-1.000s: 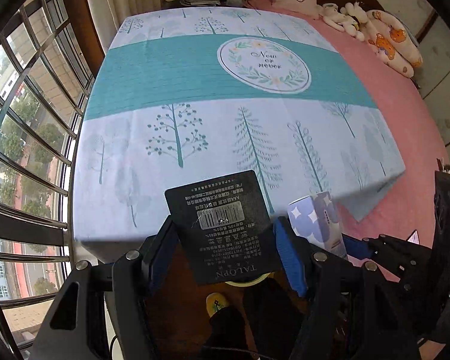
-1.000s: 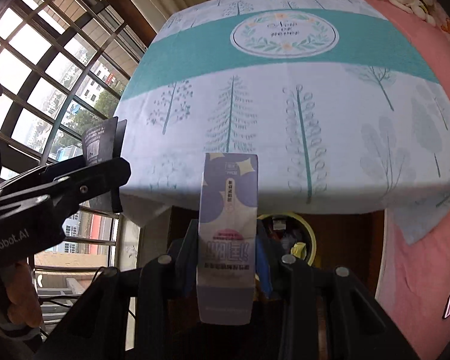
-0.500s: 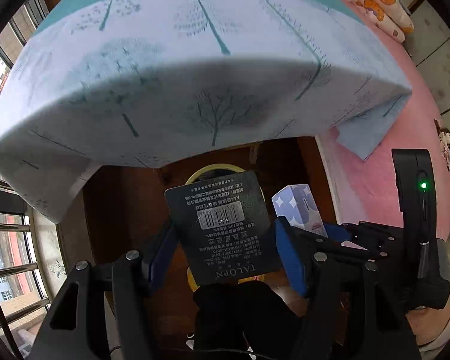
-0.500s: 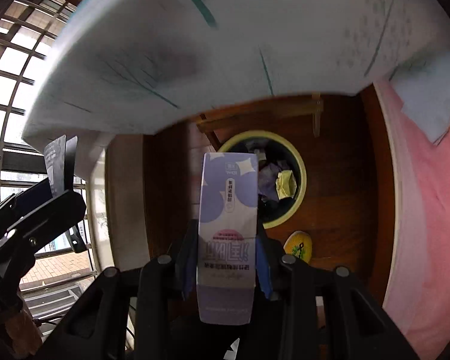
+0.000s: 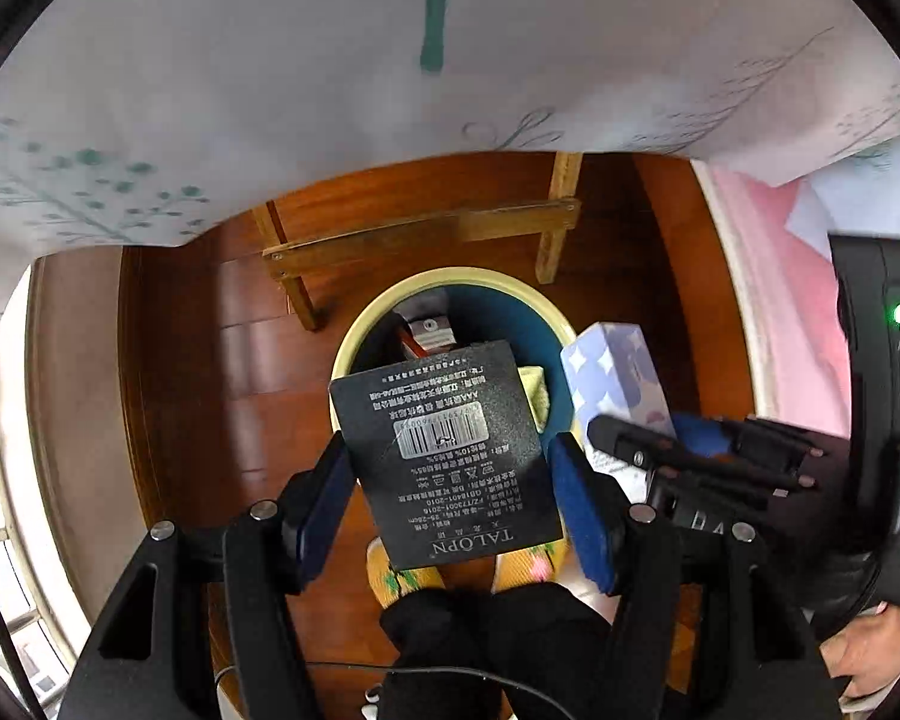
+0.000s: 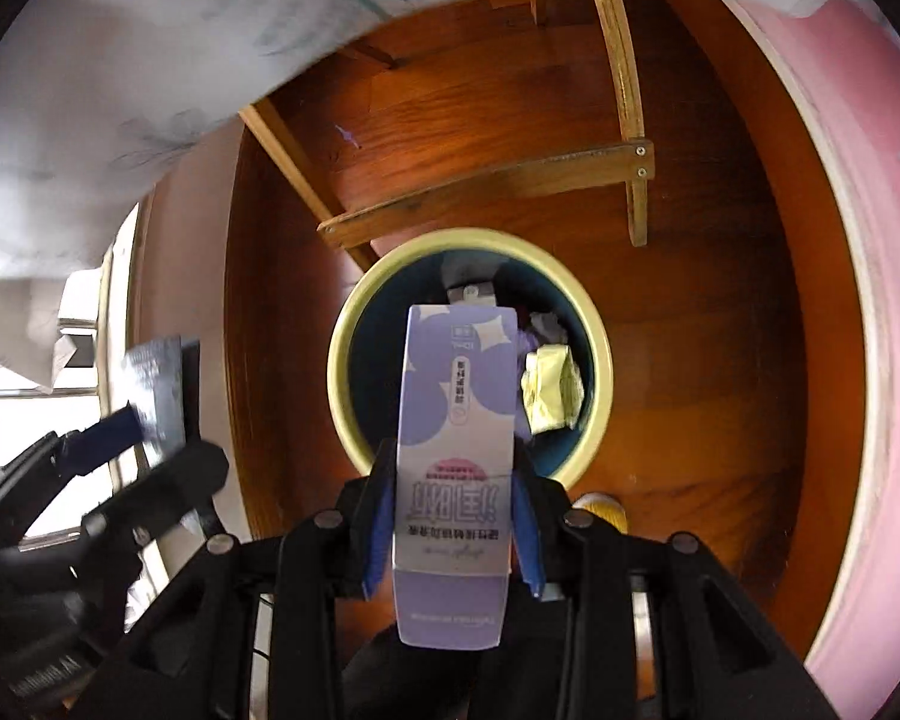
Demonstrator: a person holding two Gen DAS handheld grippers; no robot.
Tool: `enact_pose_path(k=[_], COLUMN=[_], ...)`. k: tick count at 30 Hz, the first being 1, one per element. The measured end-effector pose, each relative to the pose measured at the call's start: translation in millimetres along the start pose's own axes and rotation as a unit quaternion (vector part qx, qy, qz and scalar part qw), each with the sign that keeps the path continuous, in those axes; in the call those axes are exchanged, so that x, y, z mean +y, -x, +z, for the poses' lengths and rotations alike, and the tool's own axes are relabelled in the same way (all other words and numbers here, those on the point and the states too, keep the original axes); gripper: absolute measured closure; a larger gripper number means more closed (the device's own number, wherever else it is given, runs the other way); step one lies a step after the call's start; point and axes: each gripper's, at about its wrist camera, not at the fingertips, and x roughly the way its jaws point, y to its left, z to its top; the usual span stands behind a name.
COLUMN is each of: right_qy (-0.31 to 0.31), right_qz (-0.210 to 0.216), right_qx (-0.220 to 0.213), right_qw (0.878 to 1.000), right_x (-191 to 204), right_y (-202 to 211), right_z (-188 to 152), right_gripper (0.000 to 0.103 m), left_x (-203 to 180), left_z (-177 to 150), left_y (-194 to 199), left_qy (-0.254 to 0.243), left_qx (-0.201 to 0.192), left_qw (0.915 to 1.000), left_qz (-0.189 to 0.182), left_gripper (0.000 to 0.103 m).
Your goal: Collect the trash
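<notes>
A black flat packet (image 5: 444,450) with a barcode label sits between the blue pads of my left gripper (image 5: 450,480), which is shut on it. The packet hangs over a round bin (image 5: 450,276) with a pale yellow rim and a dark inside. My right gripper (image 6: 455,510) holds a tall purple carton (image 6: 456,420) upright above the same bin (image 6: 468,237). Its jaws are opening, but the pads still touch the carton's sides. A crumpled yellow wrapper (image 6: 549,387) and other scraps lie in the bin. The left wrist view shows the carton (image 5: 618,372) at the right.
The bin stands on a dark wooden floor (image 6: 720,360) under a table. The tablecloth's edge (image 5: 390,120) hangs above, and a wooden leg brace (image 6: 486,192) runs just behind the bin. A pink bedspread (image 6: 858,360) is to the right, a window to the left. Yellow slippers (image 5: 396,582) stand below the grippers.
Both grippers have dropped from above the tabletop to below its edge, each with its item. The bin has come into view and grown large beneath them.
</notes>
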Motion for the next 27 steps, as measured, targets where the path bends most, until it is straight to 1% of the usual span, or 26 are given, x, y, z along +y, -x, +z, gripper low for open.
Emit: enact_pose_path(k=[1, 2, 3, 5, 7, 10, 18, 21, 27], right_qy=[0.0, 0.0, 0.001, 0.011, 0.022, 0.027, 0.035, 0.04, 0.039], right_qz=[0.0, 0.001, 0.002, -0.004, -0.016, -0.023, -0.032, -0.035, -0.03], right_qx=[-0.006, -0.008, -0.011, -0.018, -0.032, -0.045, -0.053, -0.054, -0.059], right_qw=[1.0, 1.0, 1.0, 1.0, 0.999, 0.998, 0.997, 0.997, 0.997], right_x=[-2, -3, -4, -4, -3, -3, -2, 3, 13], right_y=[-5, -9, -14, -19, -21, -19, -12, -9, 8], right_z=[4, 7, 10, 15, 17, 16, 5, 0, -8], right_gripper=[0.067, 0.065, 0.063, 0.051, 0.05, 0.05, 0.05, 0.05, 0.05], left_x=[2, 3, 5, 9, 14, 18, 37, 39, 41], left_z=[0, 0, 0, 0, 1, 1, -8, -8, -8], left_y=[-4, -9, -13, -21, -24, -29, -17, -10, 9], left_qy=[0.0, 0.0, 0.0, 0.002, 0.005, 0.009, 0.041, 0.047, 0.061], left_qx=[-0.003, -0.005, -0.005, -0.003, -0.008, -0.007, -0.041, -0.048, -0.048], left_qw=[1.0, 1.0, 1.0, 1.0, 0.9999, 0.9997, 0.9983, 0.9976, 0.9967], left_qz=[0.003, 0.003, 0.002, 0.0, 0.009, 0.02, 0.007, 0.013, 0.025], left_gripper=[0.039, 0.037, 0.034, 0.011, 0.001, 0.001, 0.001, 0.001, 0.001])
